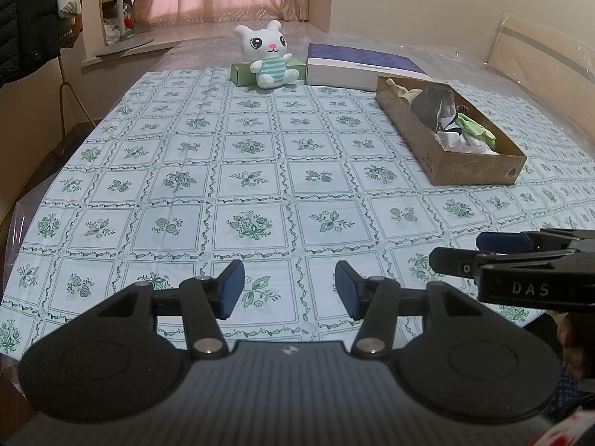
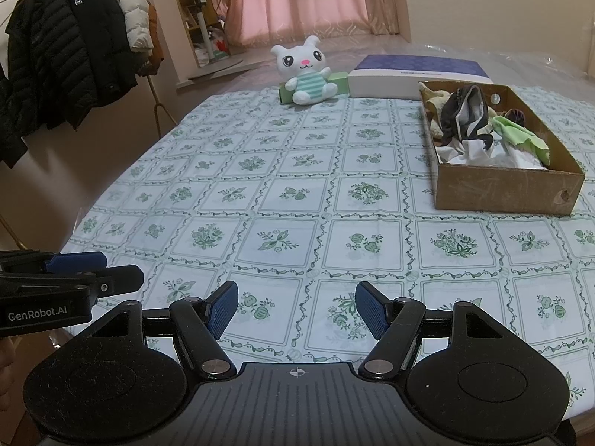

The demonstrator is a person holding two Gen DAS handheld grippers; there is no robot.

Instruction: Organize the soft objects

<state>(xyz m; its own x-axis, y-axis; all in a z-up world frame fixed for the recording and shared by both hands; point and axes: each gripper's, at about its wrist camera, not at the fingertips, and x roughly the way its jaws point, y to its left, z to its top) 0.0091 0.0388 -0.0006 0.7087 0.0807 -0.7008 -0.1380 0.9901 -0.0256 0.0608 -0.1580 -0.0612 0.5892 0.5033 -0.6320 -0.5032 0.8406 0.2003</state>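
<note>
A white plush bunny (image 1: 269, 55) in a green striped shirt sits at the table's far edge, leaning on a small green box (image 1: 241, 72); it also shows in the right wrist view (image 2: 306, 72). A brown cardboard box (image 1: 476, 169) at the right holds several soft cloths: dark, white and a green cloth (image 2: 518, 133). The box also shows in the right wrist view (image 2: 509, 189). My left gripper (image 1: 289, 291) is open and empty above the near tablecloth. My right gripper (image 2: 296, 310) is open and empty, just right of the left one.
A purple-and-white flat box (image 1: 357, 65) lies at the far edge beside the bunny. A green floral tablecloth (image 1: 223, 171) covers the table. A coat rack with dark and white jackets (image 2: 70, 48) stands to the left. Pink curtains hang behind.
</note>
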